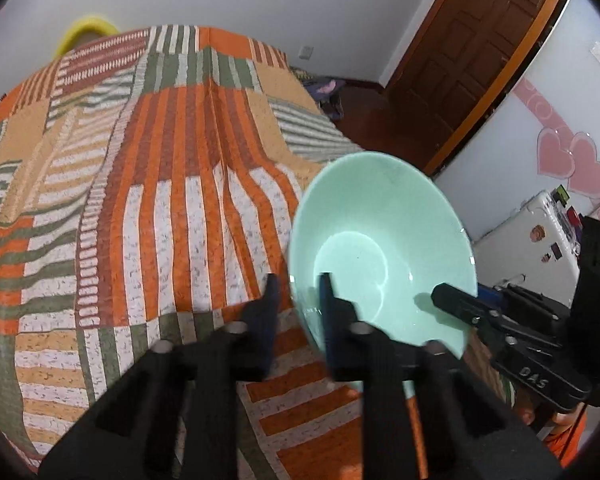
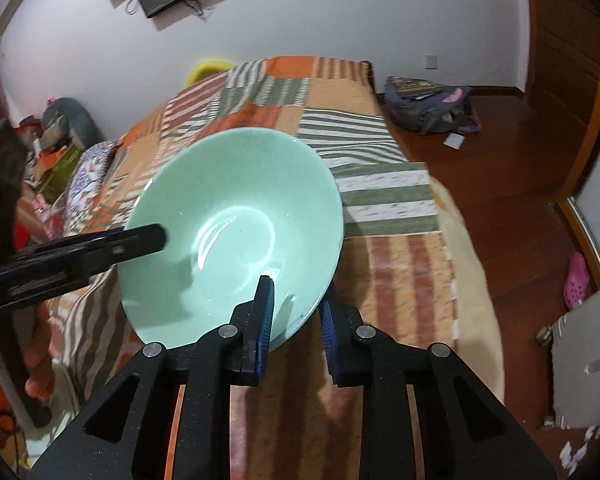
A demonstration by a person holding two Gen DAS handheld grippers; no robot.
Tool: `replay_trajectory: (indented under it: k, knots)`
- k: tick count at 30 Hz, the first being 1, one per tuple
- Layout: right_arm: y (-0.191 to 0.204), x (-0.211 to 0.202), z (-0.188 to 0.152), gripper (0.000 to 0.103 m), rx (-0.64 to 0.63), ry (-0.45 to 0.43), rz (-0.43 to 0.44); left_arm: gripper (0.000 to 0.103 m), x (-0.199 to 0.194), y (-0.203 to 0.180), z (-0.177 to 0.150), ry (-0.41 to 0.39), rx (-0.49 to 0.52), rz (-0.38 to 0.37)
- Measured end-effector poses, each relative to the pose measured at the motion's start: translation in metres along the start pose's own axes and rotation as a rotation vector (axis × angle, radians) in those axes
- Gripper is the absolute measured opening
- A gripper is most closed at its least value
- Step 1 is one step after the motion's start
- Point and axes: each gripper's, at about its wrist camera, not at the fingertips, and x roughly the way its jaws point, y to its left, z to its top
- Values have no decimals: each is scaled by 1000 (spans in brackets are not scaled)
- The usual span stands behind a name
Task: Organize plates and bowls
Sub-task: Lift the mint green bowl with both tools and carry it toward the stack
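Both tongs are clamped on the same mint-green bowl (image 1: 380, 248), one on each side of its rim. Left tongs (image 1: 300, 292) pinch the rim's near-left edge, one finger inside the bowl and one outside. Right tongs (image 2: 296, 300) do the same on the opposite edge, with the inner blue pad (image 2: 265, 312) resting against the inside wall. So the bowl hangs tilted between them, over the bed (image 1: 160, 160), near its edge.

Bowl looks like glazed ceramic: smooth, glossy, wide flaring sides, small flat round bottom catching the light. Tongs are matte black with ribbed blue pads and silver pins. Bedspread is a patchwork of orange, olive and cream stripes, slightly rumpled. Floor (image 2: 500, 168) is reddish wood.

Only writing I can read is "DAS" on the right tongs' body (image 1: 534, 372), seen from the left wrist.
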Motion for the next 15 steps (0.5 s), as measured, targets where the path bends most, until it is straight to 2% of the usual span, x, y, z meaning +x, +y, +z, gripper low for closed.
replay_trajectory:
  k: [1,8,15]
  knots:
    - [1,0,0,20,3,-5,3,9,0,2,-1,5,-7,-6]
    - [12,-3,2,20,23,-12,2,9,-14,0,-7,8,-8,7]
    - [29,-34,2,20,23,-65,11,9,-64,-15,-14,-55,21,19]
